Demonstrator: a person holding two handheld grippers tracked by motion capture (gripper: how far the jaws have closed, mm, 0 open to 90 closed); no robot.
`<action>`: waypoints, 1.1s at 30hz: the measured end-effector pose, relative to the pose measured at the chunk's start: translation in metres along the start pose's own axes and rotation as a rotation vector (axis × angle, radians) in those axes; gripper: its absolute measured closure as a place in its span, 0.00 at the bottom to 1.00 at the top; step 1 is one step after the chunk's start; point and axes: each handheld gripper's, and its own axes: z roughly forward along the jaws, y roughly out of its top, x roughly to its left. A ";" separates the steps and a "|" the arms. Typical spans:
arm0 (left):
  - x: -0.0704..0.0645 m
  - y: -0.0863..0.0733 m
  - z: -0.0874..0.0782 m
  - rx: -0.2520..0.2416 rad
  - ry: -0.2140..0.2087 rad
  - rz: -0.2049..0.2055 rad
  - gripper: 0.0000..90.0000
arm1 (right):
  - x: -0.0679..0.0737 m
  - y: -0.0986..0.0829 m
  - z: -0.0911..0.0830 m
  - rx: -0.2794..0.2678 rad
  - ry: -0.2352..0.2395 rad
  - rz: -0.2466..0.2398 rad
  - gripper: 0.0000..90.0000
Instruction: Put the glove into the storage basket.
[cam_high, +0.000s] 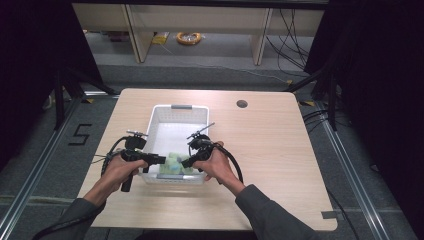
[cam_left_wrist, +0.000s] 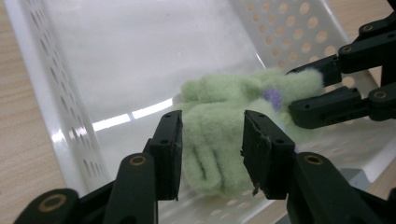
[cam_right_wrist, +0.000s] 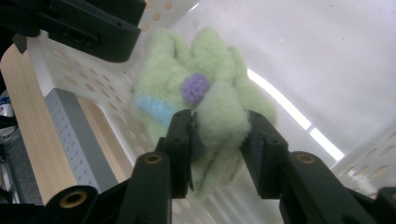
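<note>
Two grippers: both reach into a white perforated basket (cam_high: 156, 116) on a wooden table (cam_high: 270, 150), each working a soft green glove (cam_left_wrist: 219, 126) lying at the basket's near end.
Glove: pale green fleece with a small purple knob (cam_right_wrist: 196, 88) and a light blue band (cam_right_wrist: 152, 108); it rests on the basket floor against the near wall, and it may be a pair bundled together, I cannot tell.
Left gripper (cam_left_wrist: 212, 156): jaws stand partly apart on either side of one fold of the fleece; the pads look to be brushing the fabric, yet I cannot tell whether they have it gripped.
Right gripper (cam_right_wrist: 218, 154): jaws narrowed onto a bunched part of the glove just below the purple knob, fleece bulging between the pads, so it holds the glove.
Step in hand: as I judge it, taking hold of the glove from two sides to lift or spread it.
Doing it well: bite deep into the fleece, not the fluffy edge; close the left jaws fully before pulling; lift both hands together so the fabric does not slip; keep the jaw tips off the basket wall.
Hands: in the high view both forearms come in from the near edge, wrists angled inward, left hand (cam_high: 120, 170) and right hand (cam_high: 215, 162) close together over the basket's near rim.
</note>
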 end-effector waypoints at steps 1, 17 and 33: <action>-0.001 0.000 -0.001 0.001 0.002 0.003 0.63 | 0.001 0.000 -0.001 0.001 -0.002 0.008 0.70; -0.021 -0.004 -0.013 -0.033 0.001 0.037 0.56 | 0.005 0.004 -0.018 -0.032 -0.017 -0.038 0.57; -0.031 -0.009 -0.020 -0.041 -0.038 0.039 0.45 | 0.007 -0.002 -0.045 -0.115 0.018 -0.083 0.53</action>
